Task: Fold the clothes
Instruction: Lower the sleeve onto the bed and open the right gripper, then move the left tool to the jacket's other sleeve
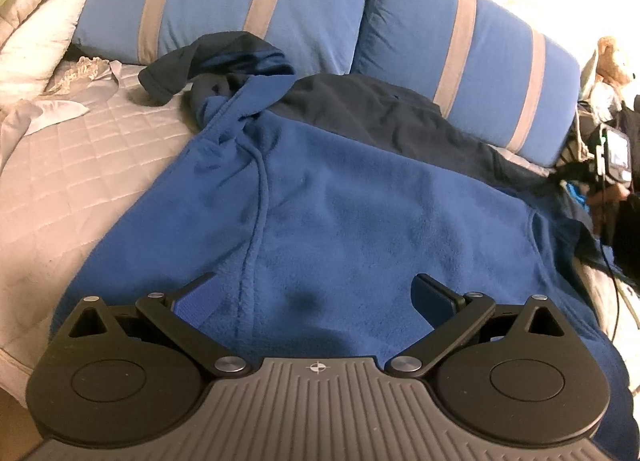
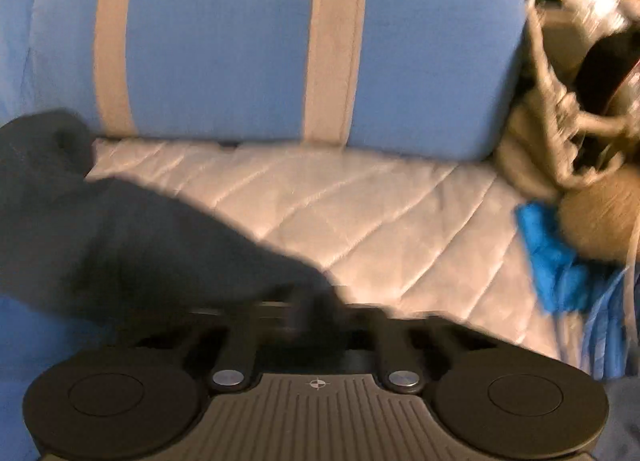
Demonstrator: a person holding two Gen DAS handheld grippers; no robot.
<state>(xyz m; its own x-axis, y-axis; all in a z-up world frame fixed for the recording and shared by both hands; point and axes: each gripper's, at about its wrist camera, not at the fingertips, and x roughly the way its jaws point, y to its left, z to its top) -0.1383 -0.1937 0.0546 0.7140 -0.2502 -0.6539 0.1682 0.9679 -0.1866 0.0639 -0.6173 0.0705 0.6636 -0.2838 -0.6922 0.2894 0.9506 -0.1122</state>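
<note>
Right tongs (image 2: 316,313) clamped on the fleece's (image 1: 340,201) dark sleeve (image 2: 132,237) near the striped pillow (image 2: 224,41); left tongs (image 1: 314,293) wide open, empty, over the fleece. Next: fold sleeve inward.

Two striped pillows (image 1: 224,1) (image 1: 468,61), one blue fleece (image 1: 340,213).

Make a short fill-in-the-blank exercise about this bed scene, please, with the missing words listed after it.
1. The left hand-held gripper hovers with its jaws ____ above the blue fleece garment.
2. The right hand-held gripper is shut on a ____ sleeve.
3. Each blue pillow has two ____ stripes.

Missing words: open; dark; grey
</note>
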